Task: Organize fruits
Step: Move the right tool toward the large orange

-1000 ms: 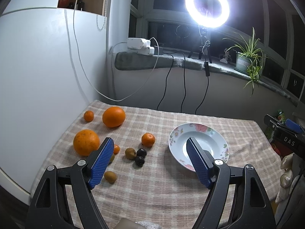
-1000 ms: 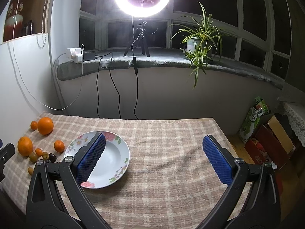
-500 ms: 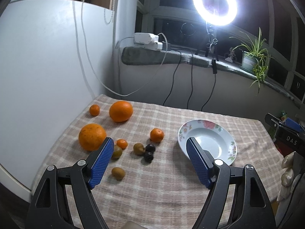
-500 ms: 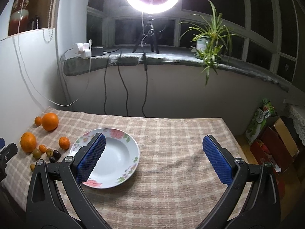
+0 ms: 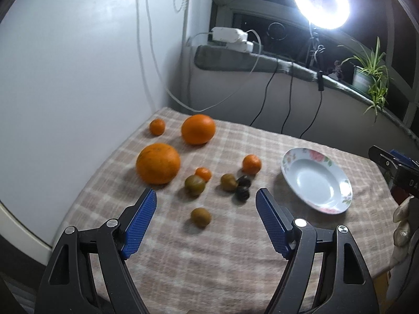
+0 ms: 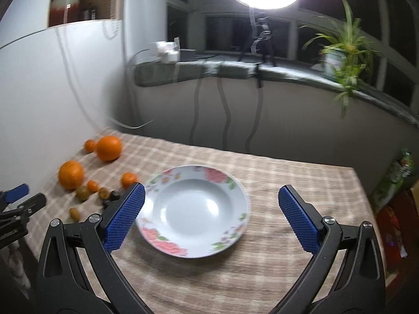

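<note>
Two large oranges [image 5: 158, 163] [image 5: 198, 129], small tangerines [image 5: 251, 164] [image 5: 157, 126], brownish kiwi-like fruits [image 5: 200, 217] [image 5: 194, 184] and dark small fruits [image 5: 242, 192] lie loose on the checked cloth [image 5: 209, 248]. A white floral plate [image 6: 193, 210] stands empty to their right; it also shows in the left wrist view [image 5: 316, 180]. My left gripper [image 5: 206, 209] is open and empty, above the cloth just short of the nearest kiwi. My right gripper [image 6: 209, 209] is open and empty, hovering over the plate.
A white cabinet side [image 5: 65, 78] borders the table's left. A grey sill [image 5: 262, 62] at the back carries a power strip, cables, a ring light [image 5: 321, 2] and a potted plant [image 5: 366, 78]. Bags [image 6: 398, 172] stand beyond the table's right edge.
Both grippers have moved forward and leftward: the fruits now sit centred in front of the left gripper, and the plate now lies between the right gripper's fingers. Both stay open.
</note>
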Tool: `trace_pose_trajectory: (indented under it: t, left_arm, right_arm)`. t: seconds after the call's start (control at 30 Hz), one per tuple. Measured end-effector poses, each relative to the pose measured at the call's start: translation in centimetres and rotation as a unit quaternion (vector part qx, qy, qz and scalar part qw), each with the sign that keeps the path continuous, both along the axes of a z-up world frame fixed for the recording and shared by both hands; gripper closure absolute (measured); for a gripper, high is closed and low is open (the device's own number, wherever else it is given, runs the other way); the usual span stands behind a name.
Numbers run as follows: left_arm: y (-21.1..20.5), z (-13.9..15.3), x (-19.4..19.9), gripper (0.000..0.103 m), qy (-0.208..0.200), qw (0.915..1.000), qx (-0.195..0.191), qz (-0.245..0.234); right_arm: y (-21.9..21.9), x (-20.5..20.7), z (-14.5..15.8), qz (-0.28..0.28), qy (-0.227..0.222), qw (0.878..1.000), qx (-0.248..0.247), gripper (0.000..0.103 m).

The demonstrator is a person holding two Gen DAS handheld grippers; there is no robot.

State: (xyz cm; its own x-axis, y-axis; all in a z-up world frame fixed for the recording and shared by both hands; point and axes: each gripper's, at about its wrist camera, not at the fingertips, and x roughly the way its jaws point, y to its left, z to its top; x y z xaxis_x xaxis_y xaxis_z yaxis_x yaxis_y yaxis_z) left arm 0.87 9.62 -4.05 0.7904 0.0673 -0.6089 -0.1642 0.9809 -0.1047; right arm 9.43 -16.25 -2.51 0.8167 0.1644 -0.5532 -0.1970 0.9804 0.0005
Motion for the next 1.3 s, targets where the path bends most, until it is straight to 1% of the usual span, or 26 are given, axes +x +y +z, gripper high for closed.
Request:
trace_pose_trajectory:
  t: [0.1,0.37,0.67,0.97,1.07,1.2,1.3]
  left_arm:
    - [1.1,-0.7,-0.1,0.026,0.005,0.9999,-0.004,0.008]
    - [3.5,-2.3,0.1,0.033,0.023,0.9991,-0.025,0.024]
    - [5.9,-3.3,1.1,0.033,0.030,0.9979,-0.044,0.038]
    - [8.0,-4.2,2.8,0.033,0.033,0.9962,-0.066,0.048]
    - [8.6,-4.6,3.5,0.033,0.035,0.9954,-0.076,0.047]
    - [9.3,-5.1,4.3,0.033,0.038,0.9941,-0.091,0.046]
    - [9.9,-5.5,4.8,0.033,0.039,0.9925,-0.107,0.044]
  right_arm:
    - [1.0,0.4,-0.3,0.024,0.008,1.000,0.011,0.000]
    - [4.2,2.1,-0.9,0.076,0.022,0.997,0.002,0.000]
    - [8.9,4.8,-2.0,0.147,0.049,0.988,-0.010,0.000]
    - [14.4,7.8,-2.7,0.216,0.079,0.973,-0.028,0.000]
    - [16.3,8.6,-3.1,0.232,0.085,0.968,-0.043,0.000]
    - [19.0,9.4,-3.8,0.264,0.091,0.958,-0.059,0.000]
    - [20.5,10.2,-4.5,0.285,0.108,0.951,-0.056,0.000]
